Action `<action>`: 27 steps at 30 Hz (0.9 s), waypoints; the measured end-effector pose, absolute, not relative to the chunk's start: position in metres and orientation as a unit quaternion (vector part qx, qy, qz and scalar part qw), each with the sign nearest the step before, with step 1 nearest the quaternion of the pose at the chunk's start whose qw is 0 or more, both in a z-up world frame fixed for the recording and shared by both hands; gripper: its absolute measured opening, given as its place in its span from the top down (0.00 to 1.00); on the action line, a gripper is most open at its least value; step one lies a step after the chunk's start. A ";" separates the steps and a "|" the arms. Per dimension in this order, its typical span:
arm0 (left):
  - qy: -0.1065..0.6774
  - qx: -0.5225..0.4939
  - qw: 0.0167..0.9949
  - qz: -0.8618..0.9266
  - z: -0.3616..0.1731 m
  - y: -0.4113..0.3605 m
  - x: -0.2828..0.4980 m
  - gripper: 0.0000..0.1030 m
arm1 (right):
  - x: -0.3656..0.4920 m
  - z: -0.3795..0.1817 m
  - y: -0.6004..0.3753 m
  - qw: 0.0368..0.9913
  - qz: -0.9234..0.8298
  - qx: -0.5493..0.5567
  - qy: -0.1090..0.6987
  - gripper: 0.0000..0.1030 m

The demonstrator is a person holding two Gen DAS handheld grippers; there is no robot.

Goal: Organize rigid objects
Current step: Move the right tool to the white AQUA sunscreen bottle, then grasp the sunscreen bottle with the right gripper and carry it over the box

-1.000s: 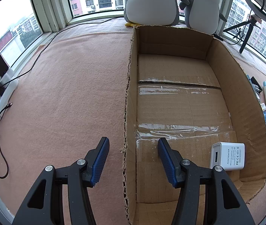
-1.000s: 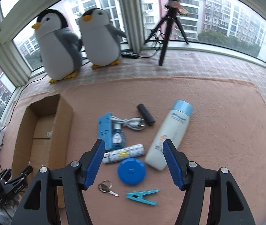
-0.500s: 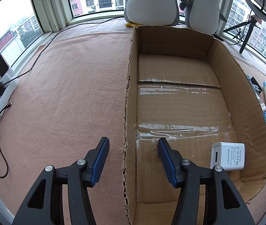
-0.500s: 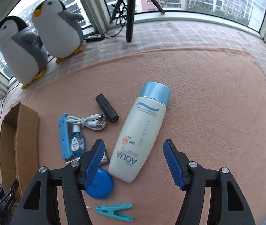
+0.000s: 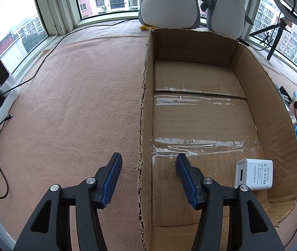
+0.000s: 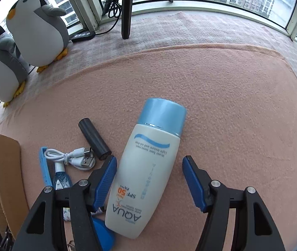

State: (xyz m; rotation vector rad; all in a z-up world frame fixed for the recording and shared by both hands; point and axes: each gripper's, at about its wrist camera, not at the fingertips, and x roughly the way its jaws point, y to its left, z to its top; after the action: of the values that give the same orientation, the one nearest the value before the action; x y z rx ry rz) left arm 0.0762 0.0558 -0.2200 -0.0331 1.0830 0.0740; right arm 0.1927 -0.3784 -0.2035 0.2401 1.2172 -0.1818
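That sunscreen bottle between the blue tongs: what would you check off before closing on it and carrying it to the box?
1. Right tongs open wide enough: ok, jaws stand apart on either side of the sunscreen bottle.
2. Bottle centred between the jaws: not ok, it lies nearer the left jaw.
3. Neighbours clear of the jaws: not ok, the black cylinder and white USB cable lie right by the left jaw.
4. Bottle cap on: ok.
5. Room in the cardboard box: ok, only a white charger in one corner.
6. Left tongs out of the way: cannot tell, open and empty, straddling the box's near wall.
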 end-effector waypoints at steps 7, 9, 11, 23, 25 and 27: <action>0.515 -0.017 0.856 0.035 -0.221 0.056 0.076 0.44 | 0.197 -0.208 -0.371 0.809 -0.093 0.093 0.573 0.44; 0.515 -0.017 0.856 0.034 -0.221 0.056 0.076 0.44 | 0.197 -0.207 -0.370 0.810 -0.092 0.087 0.572 0.52; 0.515 -0.017 0.856 0.035 -0.222 0.056 0.077 0.44 | 0.196 -0.207 -0.370 0.811 -0.090 0.088 0.572 0.54; 0.515 -0.021 0.856 0.034 -0.221 0.057 0.077 0.44 | 0.179 -0.193 -0.377 0.821 -0.069 0.116 0.555 0.55; 0.514 -0.021 0.857 0.034 -0.220 0.057 0.076 0.44 | 0.175 -0.188 -0.376 0.825 -0.067 0.117 0.548 0.56; 0.514 -0.021 0.857 0.034 -0.221 0.057 0.076 0.44 | 0.171 -0.183 -0.375 0.830 -0.065 0.116 0.542 0.56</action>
State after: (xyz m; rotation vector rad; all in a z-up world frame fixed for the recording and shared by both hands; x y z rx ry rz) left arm 0.0762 0.0568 -0.2206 -0.0441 1.0812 0.0705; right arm 0.1708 -0.3749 -0.1830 0.2458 1.1502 -0.1380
